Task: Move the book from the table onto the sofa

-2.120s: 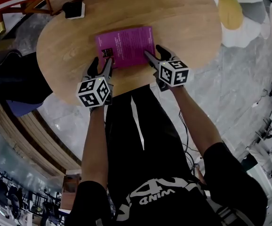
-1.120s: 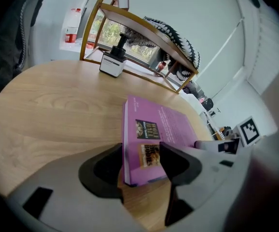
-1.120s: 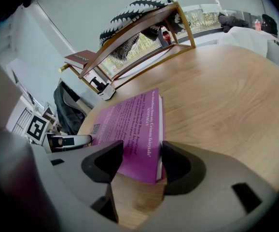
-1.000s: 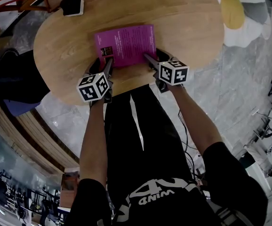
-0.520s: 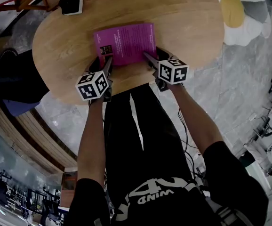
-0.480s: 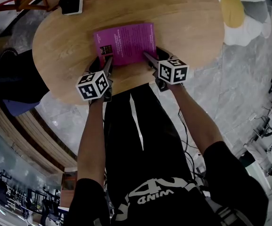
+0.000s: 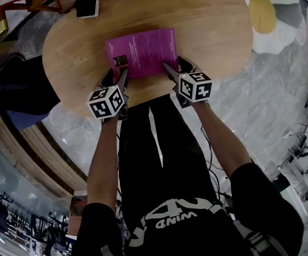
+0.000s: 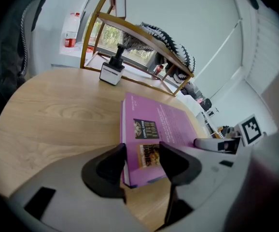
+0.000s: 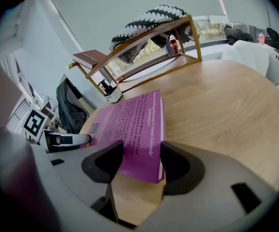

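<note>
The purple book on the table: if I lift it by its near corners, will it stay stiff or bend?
The book looks thin, likely a paperback, so it will probably sag between the left gripper and the right gripper. It seems light. Lying flat on the smooth table, it may slide if pushed, not tip.

Well ahead of the left tool (image 8: 142,161) and slightly to its left: a small white block (image 8: 111,71) with a black knob on top. Beyond it, a gold-framed wooden rack (image 8: 134,33) draped with a black-and-white striped cloth (image 8: 171,45). Far off on a sill to the left, a red-labelled bottle (image 8: 71,30). Ahead and left of the right tool (image 9: 138,161), a red-covered volume (image 9: 89,57) on the rack's end, with a dark jacket (image 9: 71,103) slung below. Off to that tool's right, a yellow cushion (image 7: 261,12) on a white seat (image 7: 282,33), over grey marble floor (image 7: 260,105).
</note>
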`<state>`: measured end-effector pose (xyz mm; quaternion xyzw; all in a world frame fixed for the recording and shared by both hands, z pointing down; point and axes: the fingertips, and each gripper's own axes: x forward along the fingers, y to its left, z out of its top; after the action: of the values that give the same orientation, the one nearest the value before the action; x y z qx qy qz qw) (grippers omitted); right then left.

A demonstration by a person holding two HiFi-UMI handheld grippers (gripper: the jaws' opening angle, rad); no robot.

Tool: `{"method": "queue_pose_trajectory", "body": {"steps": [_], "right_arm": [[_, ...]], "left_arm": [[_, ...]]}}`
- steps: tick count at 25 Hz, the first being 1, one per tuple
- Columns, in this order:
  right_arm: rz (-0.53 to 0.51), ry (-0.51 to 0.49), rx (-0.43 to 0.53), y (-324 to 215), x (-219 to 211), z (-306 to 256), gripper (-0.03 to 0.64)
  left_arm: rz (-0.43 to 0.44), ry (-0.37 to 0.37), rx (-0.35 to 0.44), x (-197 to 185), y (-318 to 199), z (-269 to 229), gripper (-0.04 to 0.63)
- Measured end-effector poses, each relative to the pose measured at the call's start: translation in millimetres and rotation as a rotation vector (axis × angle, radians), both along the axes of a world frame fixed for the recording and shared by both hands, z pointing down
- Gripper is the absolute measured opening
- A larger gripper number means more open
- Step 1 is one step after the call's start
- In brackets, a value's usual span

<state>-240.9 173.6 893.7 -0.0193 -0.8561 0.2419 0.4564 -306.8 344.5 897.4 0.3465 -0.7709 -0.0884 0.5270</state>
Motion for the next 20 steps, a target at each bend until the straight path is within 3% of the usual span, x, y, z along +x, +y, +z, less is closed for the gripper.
{"method": "queue_pose_trajectory", "body": {"steps": [5, 11, 20], "right_arm": [[0.013, -0.058, 0.015, 0.7, -5.1, -63.5, 0.244], [0.067, -0.111, 0.012, 9.6, 11.2, -174.6, 0.244], [0.097, -0.275, 0.064, 8.4, 20.0, -329.8, 0.241]], "left_arm": [[-0.011, -0.047, 0.013, -6.6, 0.6, -64.3, 0.229], [-0.035, -0.09, 0.039, 5.3, 10.2, -175.3, 0.229], [0.033, -0.236, 0.109, 4.8, 6.2, -332.4, 0.229]]}}
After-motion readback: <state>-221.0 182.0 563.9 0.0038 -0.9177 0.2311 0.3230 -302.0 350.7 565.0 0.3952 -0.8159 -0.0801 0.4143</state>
